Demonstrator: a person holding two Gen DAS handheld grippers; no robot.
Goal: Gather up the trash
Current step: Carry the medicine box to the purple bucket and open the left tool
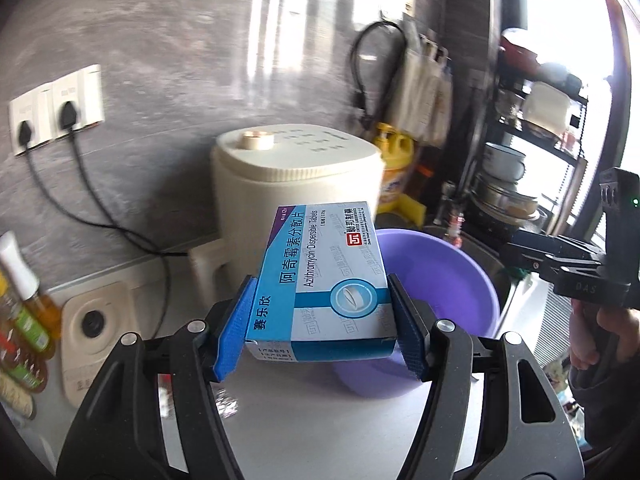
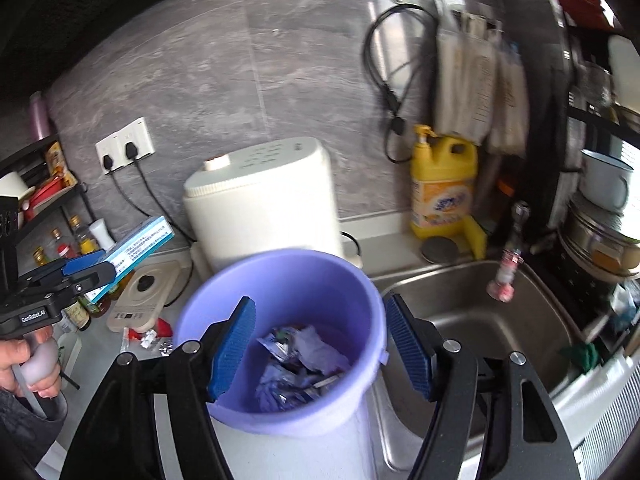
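My left gripper [image 1: 320, 320] is shut on a blue and white medicine box [image 1: 332, 276], held in the air above the counter, just left of the purple bucket [image 1: 444, 276]. In the right wrist view the box [image 2: 136, 252] and left gripper [image 2: 86, 270] show at the left. My right gripper [image 2: 320, 344] is open and empty, hovering over the purple bucket [image 2: 352, 280], which holds crumpled wrappers and paper [image 2: 300, 364]. The right gripper also shows at the right of the left wrist view [image 1: 568, 264].
A cream appliance [image 2: 260, 200] stands behind the bucket. A steel sink [image 2: 492, 320] lies to the right, with a yellow detergent bottle [image 2: 444, 184] behind it. Small wrappers [image 2: 154, 340] lie on the counter left of the bucket. Sauce bottles [image 1: 24, 320] and a beige device [image 1: 96, 328] are at the left.
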